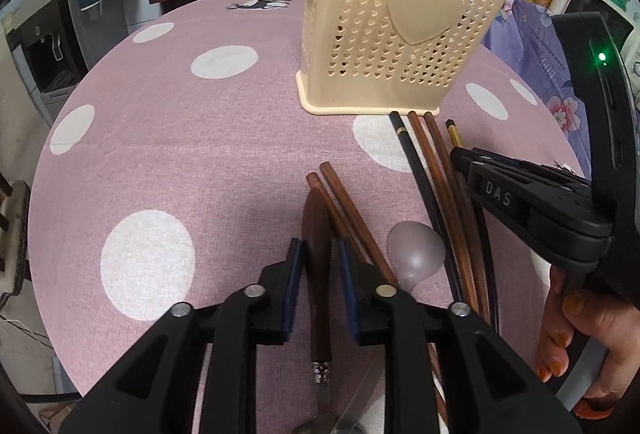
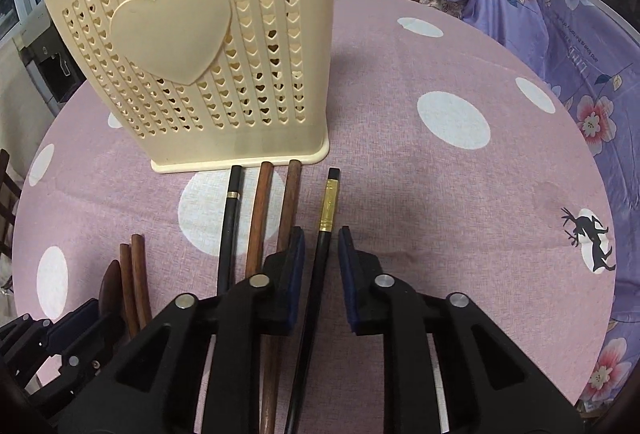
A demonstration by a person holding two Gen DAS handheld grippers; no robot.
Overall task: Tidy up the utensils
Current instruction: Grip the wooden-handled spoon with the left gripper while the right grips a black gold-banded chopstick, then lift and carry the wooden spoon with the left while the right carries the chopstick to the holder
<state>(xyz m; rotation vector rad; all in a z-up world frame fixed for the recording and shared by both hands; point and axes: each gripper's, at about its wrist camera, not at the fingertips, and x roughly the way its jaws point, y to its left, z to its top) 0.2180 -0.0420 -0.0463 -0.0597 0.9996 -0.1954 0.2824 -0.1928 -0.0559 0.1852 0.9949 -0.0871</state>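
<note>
**Both grippers straddle utensils in front of the holder**

We look down our left gripper [image 1: 316,254] and the dark wooden handle of a metal spoon [image 1: 316,274] lies between its blue pads [image 1: 294,274]. The pad on one side sits against the wood; on the other a sliver of gap shows, so we call the jaws apart around the handle, not clamped. Just to the right of that gripper lie two brown wooden chopsticks [image 1: 340,202] and a pale mauve plastic spoon [image 1: 416,246].

Over at our right gripper [image 2: 321,254], a black chopstick with a gold band [image 2: 326,226] runs up between the fingers with space on both sides: jaws apart. To its left lie two more brown chopsticks [image 2: 276,202] and a plain black one [image 2: 230,230]. Straight ahead, the cream plastic utensil holder with heart-shaped holes [image 2: 248,54] stands upright on the pink polka-dot tablecloth [image 2: 400,174], the chopstick tips nearly at its base.
</note>
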